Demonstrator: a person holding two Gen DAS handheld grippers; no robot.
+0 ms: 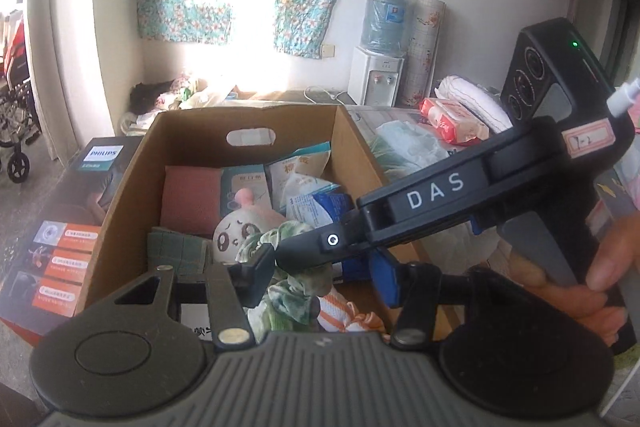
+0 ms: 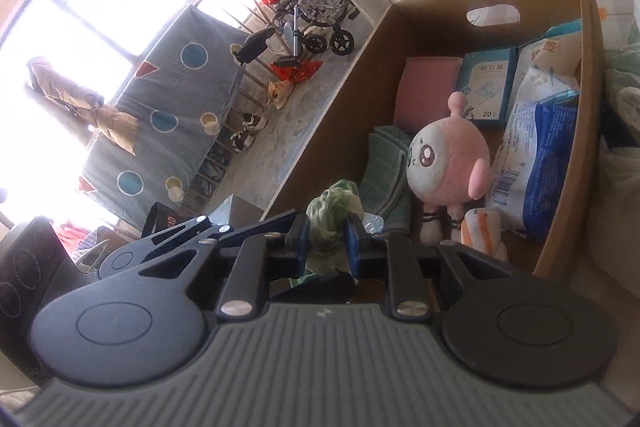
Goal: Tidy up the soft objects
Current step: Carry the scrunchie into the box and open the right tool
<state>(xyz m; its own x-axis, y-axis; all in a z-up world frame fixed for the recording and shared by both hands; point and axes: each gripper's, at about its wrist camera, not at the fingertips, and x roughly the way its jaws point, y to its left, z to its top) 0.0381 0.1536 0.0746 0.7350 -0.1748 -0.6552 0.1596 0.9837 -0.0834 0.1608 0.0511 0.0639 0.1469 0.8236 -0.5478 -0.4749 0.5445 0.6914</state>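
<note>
- Green-and-white crumpled cloth (image 2: 332, 217) is being pinched between the 2 blue pads (image 2: 354, 239) of the right gripper (image 2: 326, 243), whose jaws are pressed against the fabric on both sides.
- In the left wrist view the same cloth (image 1: 280, 239) is being seen low at the near end of the cardboard box (image 1: 188, 131), with the right gripper (image 1: 320, 259) reaching in from the right, gripped by a hand (image 1: 580, 291).
- The left gripper (image 1: 320, 281) is being held just above the near rim of the box; its jaws are standing spread, with nothing clearly caught between them.
- A pink-and-white plush toy (image 2: 450, 163) is being seen inside the box, just beyond the cloth, its face turned toward the left wall.
- A folded green towel (image 2: 386, 171) is lying beside the plush, and a pink sponge-like pad (image 2: 428, 93) is leaning against the far wall.
- A blue-and-white packet (image 2: 540, 163) is resting along the right wall, with an orange-and-white striped item (image 2: 482, 231) touching its near end.
- A small blue carton (image 2: 486, 91) is standing upright next to the pink pad.
- A dark Philips box (image 1: 60, 219) is lying just beside the cardboard box, on its left.
</note>
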